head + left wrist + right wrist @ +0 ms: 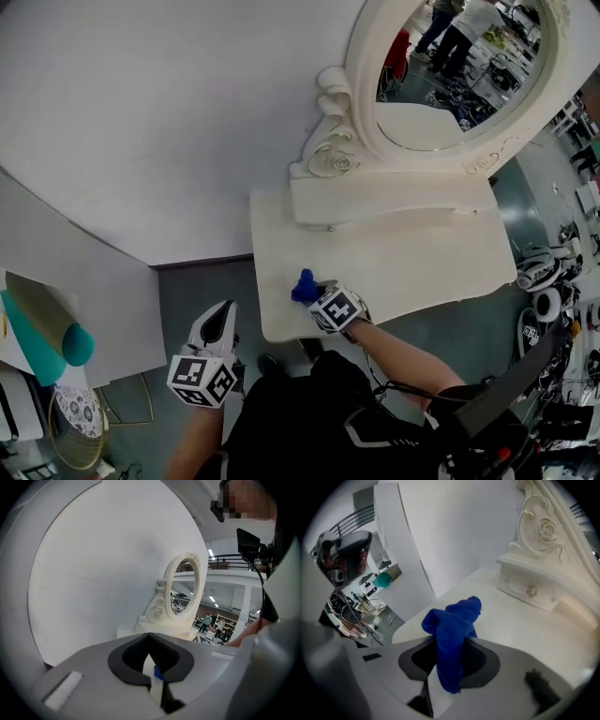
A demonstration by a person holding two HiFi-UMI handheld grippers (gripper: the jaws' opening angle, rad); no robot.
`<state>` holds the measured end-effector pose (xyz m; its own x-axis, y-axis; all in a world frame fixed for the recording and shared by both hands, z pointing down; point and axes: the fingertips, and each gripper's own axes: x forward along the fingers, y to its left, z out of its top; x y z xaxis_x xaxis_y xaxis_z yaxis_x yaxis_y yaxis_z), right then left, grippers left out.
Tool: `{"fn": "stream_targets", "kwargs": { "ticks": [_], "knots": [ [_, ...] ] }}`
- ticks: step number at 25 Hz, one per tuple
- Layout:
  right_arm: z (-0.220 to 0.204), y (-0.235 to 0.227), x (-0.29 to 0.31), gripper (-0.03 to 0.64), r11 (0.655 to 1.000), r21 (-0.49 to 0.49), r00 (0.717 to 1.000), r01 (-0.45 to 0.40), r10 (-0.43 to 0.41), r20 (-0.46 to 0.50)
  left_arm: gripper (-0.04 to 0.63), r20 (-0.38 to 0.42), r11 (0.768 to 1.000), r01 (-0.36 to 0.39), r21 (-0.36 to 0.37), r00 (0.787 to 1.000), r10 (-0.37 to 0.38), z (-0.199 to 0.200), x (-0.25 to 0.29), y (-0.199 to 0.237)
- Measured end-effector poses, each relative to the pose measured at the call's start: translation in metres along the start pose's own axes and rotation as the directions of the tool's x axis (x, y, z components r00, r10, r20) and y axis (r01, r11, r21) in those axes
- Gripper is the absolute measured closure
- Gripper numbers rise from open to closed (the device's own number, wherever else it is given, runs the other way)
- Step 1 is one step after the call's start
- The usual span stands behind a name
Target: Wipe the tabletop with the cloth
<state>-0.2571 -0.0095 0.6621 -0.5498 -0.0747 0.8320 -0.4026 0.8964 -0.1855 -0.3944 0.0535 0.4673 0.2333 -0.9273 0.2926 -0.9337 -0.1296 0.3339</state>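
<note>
At seven o'clock on the tabletop [403, 267], right gripper [316, 292] clamps the apparently soft, limp cloth [452, 634] mid-bunch; left gripper [218, 319] closed, empty.

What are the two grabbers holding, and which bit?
The right gripper pinches the blue cloth near one end; the left gripper, jaws together, holds nothing.

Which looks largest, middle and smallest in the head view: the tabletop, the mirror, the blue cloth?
1. tabletop
2. mirror, though the picture's top edge cuts it off
3. blue cloth, by far the smallest
</note>
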Motion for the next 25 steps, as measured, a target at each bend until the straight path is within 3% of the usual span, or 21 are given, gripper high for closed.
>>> {"fn": "stream_targets", "kwargs": {
  "ticks": [8, 12, 16, 21, 25],
  "knots": [
    [-0.056, 0.063, -0.027, 0.489, 0.993, 0.021, 0.992, -0.115, 0.116, -0.056, 0.586, -0.011, 0.997, 0.073, 0.018, 0.997, -0.072, 0.001, 0.019, -0.018],
    [-0.065, 0.064, -0.035, 0.489, 0.993, 0.046, 0.992, -0.109, 0.112, -0.055, 0.586, -0.006, 0.995, 0.096, 0.026, 0.995, -0.096, 0.004, 0.026, -0.03],
    [-0.046, 0.021, -0.035, 0.489, 0.995, 0.095, 1.0, -0.027, 0.026, 0.007, 0.586, -0.007, 0.996, 0.08, 0.029, 0.997, -0.08, 0.003, 0.024, -0.031],
    [0.003, -0.059, -0.026, 0.489, 0.992, 0.091, 0.995, 0.092, -0.096, 0.038, 0.586, -0.013, 1.0, 0.019, 0.018, 1.0, -0.019, 0.0, 0.011, -0.024],
    [0.039, -0.102, -0.012, 0.489, 0.988, 0.064, 0.989, 0.141, -0.144, 0.045, 0.586, -0.023, 0.999, -0.029, 0.019, 0.999, 0.029, 0.001, 0.003, -0.015]
  ]
}}
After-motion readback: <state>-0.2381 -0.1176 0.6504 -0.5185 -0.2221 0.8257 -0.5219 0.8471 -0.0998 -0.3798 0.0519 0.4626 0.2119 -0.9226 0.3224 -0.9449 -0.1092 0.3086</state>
